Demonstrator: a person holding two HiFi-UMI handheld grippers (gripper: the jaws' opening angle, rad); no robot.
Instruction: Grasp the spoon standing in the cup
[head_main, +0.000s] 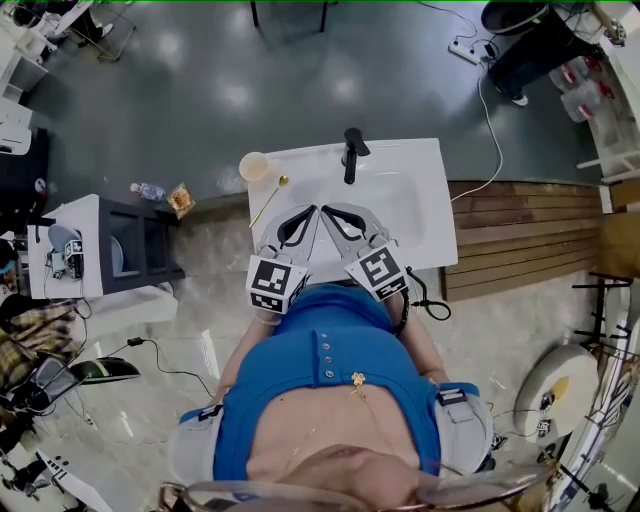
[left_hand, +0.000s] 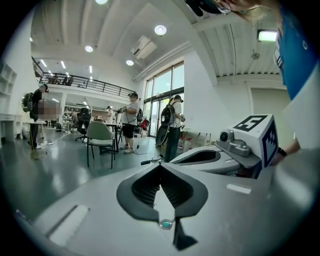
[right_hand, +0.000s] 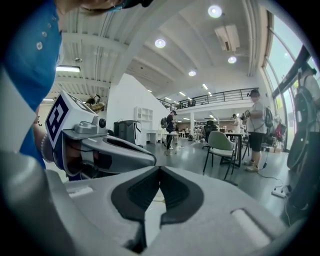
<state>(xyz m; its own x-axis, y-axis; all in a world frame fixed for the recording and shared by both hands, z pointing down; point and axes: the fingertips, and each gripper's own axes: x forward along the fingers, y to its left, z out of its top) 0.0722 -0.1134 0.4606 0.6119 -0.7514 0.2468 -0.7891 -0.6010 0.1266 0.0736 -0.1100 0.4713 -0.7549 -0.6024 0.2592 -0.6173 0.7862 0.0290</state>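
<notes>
Blue shirt (head_main: 330, 365) on the person fills the near part of the head view. Both tools are held out over the near edge of a white table (head_main: 425, 200). They lean toward each other, so their tips almost meet above the tabletop.

The left tool (left_hand: 160, 164) is closed. Its own view shows the two dark pads meeting at the tip with nothing between them. The right tool (right_hand: 160, 168) is closed in the same way and is also empty. Each tool's marker cube sits close to the person's waist.

A pale cup (head_main: 254, 166) stands at the table's far left corner. The thin gold spoon (head_main: 268, 200) has its bowl just beside the cup, and its handle runs toward the table's left edge. It seems to lie on the table rather than stand in the cup, though it is too small to be sure. The left tool is near the spoon, to its right, and apart from it.

A black tap (head_main: 350, 155) stands at the middle of the far edge.
</notes>
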